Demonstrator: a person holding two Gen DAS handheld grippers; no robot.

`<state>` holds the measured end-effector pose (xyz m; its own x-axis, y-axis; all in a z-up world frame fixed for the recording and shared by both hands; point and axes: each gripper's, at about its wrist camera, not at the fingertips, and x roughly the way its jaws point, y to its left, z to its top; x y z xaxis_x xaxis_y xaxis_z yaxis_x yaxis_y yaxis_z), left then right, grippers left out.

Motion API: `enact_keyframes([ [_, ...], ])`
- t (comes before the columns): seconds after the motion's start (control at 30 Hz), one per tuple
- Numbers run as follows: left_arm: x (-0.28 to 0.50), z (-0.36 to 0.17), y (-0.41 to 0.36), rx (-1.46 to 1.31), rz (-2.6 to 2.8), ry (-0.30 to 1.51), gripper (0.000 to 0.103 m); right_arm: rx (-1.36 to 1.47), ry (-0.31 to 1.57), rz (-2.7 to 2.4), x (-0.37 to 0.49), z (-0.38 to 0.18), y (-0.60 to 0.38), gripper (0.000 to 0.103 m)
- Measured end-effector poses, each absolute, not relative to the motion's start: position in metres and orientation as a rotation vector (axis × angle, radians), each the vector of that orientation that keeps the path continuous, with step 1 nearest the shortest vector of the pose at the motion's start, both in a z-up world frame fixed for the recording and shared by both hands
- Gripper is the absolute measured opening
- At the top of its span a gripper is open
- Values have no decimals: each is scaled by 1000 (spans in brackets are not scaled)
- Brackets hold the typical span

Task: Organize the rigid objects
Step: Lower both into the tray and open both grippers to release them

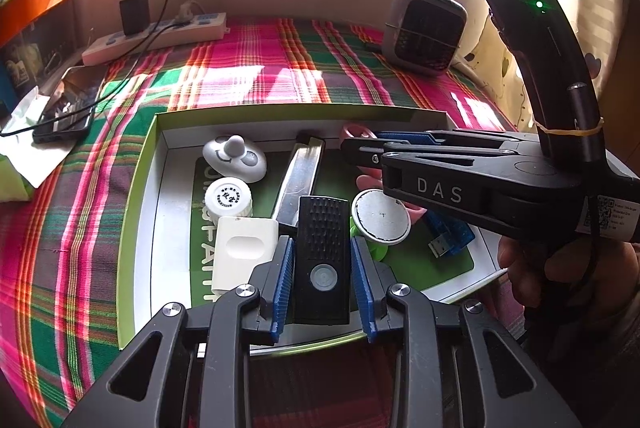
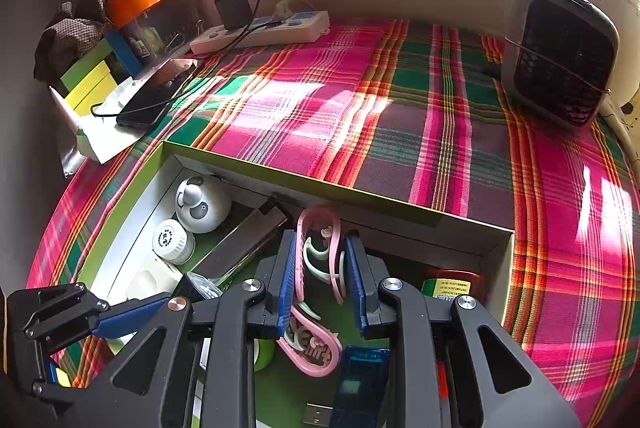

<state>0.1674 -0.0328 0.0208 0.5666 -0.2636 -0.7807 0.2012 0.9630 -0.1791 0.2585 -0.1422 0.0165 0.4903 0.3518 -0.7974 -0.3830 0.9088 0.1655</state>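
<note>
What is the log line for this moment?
left gripper: open around black remote | right gripper: shut on pink clip | both over box

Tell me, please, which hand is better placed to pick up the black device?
Left: the black device lies between the fingers of the left gripper, while the right gripper is shut on a pink clip.

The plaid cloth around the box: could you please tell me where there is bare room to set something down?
Free: the plaid cloth between the box's far wall, power strip and small heater. Crowded: inside the box, and the corner around the phone.
</note>
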Motion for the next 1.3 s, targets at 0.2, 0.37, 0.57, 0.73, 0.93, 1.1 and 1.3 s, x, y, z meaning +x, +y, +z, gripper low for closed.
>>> enact_keyframes([
  [0.2,166,21,-34,-63,-275,928,35,-31,955,438,258,17,-143,28],
  [0.37,165,21,-33,-63,-273,930,37,-26,951,426,257,18,-145,31],
  [0.57,161,25,-34,-64,-271,920,37,-27,940,416,253,21,-147,37],
  [0.73,155,29,-34,-61,-269,910,38,-12,927,408,247,26,-150,37],
  [0.93,143,40,-35,-35,-253,880,38,-8,886,389,229,39,-152,37],
  [1.1,132,48,-30,-40,-238,859,39,11,846,368,211,53,-159,37],
  [1.3,116,57,-26,-36,-226,834,39,31,815,351,183,63,-166,37],
])
